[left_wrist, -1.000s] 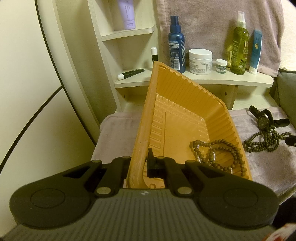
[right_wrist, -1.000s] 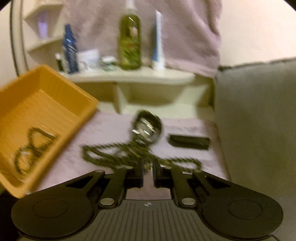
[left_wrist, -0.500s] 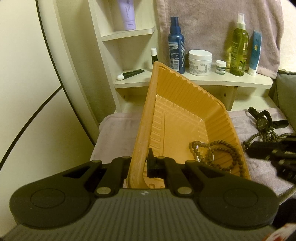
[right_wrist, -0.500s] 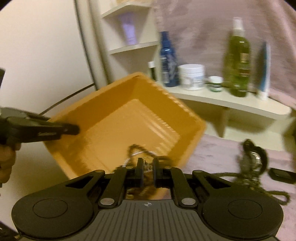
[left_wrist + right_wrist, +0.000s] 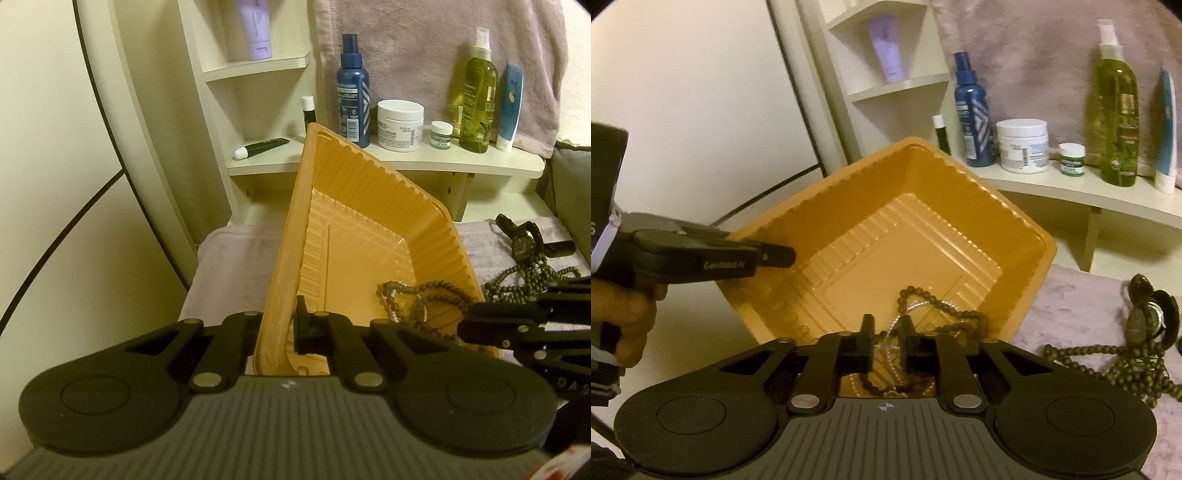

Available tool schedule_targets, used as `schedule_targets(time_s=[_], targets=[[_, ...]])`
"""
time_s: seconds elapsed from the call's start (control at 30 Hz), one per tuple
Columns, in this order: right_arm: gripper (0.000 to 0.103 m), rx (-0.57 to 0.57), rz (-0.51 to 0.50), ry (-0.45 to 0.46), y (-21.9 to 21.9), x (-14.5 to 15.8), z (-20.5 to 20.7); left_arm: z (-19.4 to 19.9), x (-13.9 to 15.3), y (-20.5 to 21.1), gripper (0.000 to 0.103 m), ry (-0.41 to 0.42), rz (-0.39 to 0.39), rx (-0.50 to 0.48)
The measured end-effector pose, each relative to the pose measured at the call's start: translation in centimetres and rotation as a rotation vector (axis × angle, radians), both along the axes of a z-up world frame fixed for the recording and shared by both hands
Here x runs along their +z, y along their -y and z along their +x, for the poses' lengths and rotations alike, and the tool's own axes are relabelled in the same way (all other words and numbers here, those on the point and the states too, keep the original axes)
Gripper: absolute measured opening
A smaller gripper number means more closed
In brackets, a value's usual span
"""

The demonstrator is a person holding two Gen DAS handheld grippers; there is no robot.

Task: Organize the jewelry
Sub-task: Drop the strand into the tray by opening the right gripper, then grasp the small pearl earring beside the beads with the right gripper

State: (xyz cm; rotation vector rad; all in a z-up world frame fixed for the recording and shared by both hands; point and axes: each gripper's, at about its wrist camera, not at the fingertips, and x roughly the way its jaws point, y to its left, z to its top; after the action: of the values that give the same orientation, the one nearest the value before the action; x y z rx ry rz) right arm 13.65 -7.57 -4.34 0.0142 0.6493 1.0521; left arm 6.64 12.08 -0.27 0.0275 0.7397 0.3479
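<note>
My left gripper [image 5: 280, 325] is shut on the rim of an orange plastic tray [image 5: 354, 236] and holds it tilted. The tray [image 5: 901, 236] holds dark bead strands [image 5: 424, 295] and a thin silvery chain [image 5: 905, 317]. My right gripper [image 5: 886, 339] is over the tray's near edge, its jaws slightly apart with the silvery chain between them; it also shows at the right of the left wrist view [image 5: 517, 317]. More bead strands [image 5: 1108, 365] and a dark watch [image 5: 1152, 317] lie on the pink towel [image 5: 1082, 306].
A cream shelf [image 5: 406, 162] behind holds a blue spray bottle [image 5: 352, 88], a white cream jar [image 5: 399, 125], a small jar [image 5: 441, 134], a green bottle [image 5: 478, 96] and a blue tube [image 5: 511, 103]. A grey cushion [image 5: 572, 192] is at the right.
My right gripper moved left from the towel's beads to over the tray, carrying the silvery chain, and its jaws have parted slightly. The left gripper and tray stayed put.
</note>
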Motion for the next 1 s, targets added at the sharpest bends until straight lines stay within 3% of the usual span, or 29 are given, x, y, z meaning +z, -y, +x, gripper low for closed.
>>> schedule_targets(time_s=[0.1, 0.33, 0.73, 1.0], targets=[[0.031, -0.043, 0.008, 0.002, 0.9, 0.2, 0.2, 0.0, 0.0, 0.0, 0.005, 0.000, 0.000, 0.000], [0.032, -0.196, 0.005, 0.009, 4.7, 0.3, 1.1, 0.0, 0.0, 0.0, 0.005, 0.001, 0.001, 0.000], [0.032, -0.631, -0.211, -0.049, 14.6, -4.8, 3.8, 0.0, 0.1, 0.1, 0.005, 0.003, 0.002, -0.004], [0.032, -0.636, -0.251, -0.012, 15.5, -6.1, 5.3, -0.1, 0.1, 0.2, 0.005, 0.002, 0.005, -0.003]])
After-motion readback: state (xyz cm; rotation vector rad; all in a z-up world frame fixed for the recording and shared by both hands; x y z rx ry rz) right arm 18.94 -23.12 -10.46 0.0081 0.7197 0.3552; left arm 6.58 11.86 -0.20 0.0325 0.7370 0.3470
